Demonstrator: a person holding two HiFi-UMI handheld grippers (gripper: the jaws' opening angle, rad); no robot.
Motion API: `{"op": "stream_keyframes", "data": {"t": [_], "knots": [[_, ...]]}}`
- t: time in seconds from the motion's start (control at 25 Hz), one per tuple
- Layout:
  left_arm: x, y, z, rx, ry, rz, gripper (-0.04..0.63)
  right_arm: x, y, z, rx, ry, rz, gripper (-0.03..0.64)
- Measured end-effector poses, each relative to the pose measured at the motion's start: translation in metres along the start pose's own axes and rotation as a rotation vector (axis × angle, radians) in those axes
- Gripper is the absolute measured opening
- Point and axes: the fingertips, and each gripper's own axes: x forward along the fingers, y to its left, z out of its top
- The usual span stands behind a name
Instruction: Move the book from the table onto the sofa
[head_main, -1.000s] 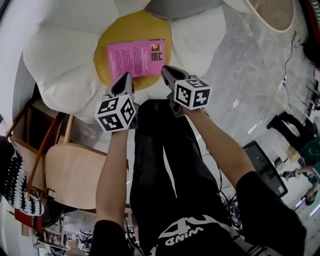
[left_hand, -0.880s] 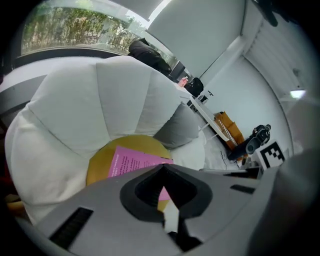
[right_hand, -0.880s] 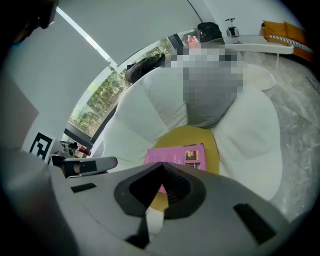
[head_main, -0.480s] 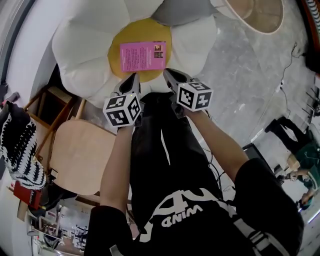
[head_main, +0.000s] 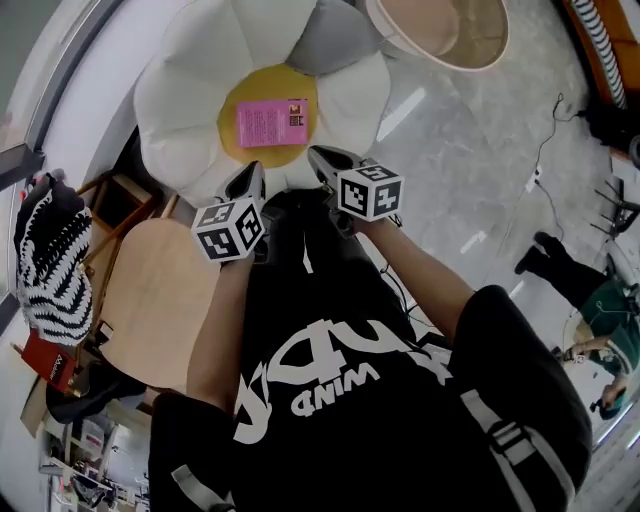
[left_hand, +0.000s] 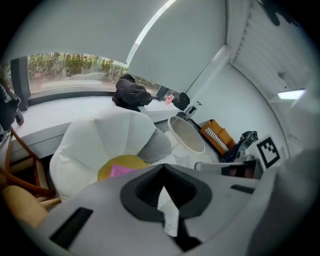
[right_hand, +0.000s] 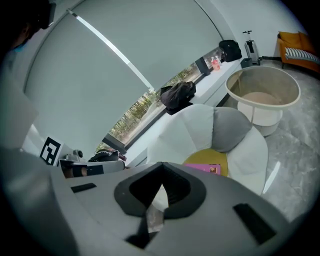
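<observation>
The pink book lies flat on the yellow centre of the flower-shaped sofa, which has white petals and one grey one. My left gripper and right gripper hang side by side above the sofa's near edge, both shut and empty, well clear of the book. In the left gripper view the book peeks over the closed jaws of the left gripper. In the right gripper view the book shows beyond the closed right gripper.
A round beige table stands past the sofa on the marble floor. A wooden chair and a black-and-white striped object are at the left. Cables run over the floor at the right, where another person sits.
Both grippers have risen away from the sofa together, still shut. The book stays on the yellow centre and now looks smaller and farther off.
</observation>
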Motion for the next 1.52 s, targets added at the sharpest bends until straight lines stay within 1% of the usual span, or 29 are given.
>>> {"op": "stream_keyframes", "data": {"t": [0.08,0.2,0.32,0.48,0.6,0.88,1.0,1.2,1.36,1.52], "knots": [[-0.018,-0.011,0.008,0.017,-0.003,0.002,0.008,-0.021,0.017,0.009,-0.019,-0.016,0.017,0.002],[-0.041,-0.027,0.020,0.020,-0.020,-0.012,0.008,-0.051,0.038,0.021,-0.045,-0.043,0.035,0.002],[-0.064,-0.044,0.029,0.038,-0.044,-0.032,0.008,-0.074,0.057,0.028,-0.044,-0.066,0.065,0.002],[-0.090,-0.076,0.042,0.099,-0.082,-0.081,0.008,-0.107,0.079,0.039,-0.083,-0.106,0.119,0.002],[-0.108,-0.100,0.053,0.149,-0.121,-0.118,0.008,-0.131,0.090,0.050,-0.136,-0.150,0.133,0.002],[-0.151,-0.134,0.083,0.239,-0.237,-0.174,0.008,-0.185,0.114,0.083,-0.201,-0.322,0.135,0.002],[-0.166,-0.146,0.092,0.284,-0.282,-0.197,0.008,-0.205,0.126,0.089,-0.259,-0.384,0.135,0.002],[-0.180,-0.174,0.102,0.369,-0.347,-0.260,0.008,-0.228,0.140,0.098,-0.337,-0.455,0.169,0.002],[-0.195,-0.190,0.108,0.450,-0.419,-0.282,0.008,-0.244,0.148,0.105,-0.453,-0.523,0.161,0.002],[-0.206,-0.196,0.114,0.531,-0.507,-0.297,0.008,-0.248,0.149,0.110,-0.508,-0.575,0.183,0.002]]}}
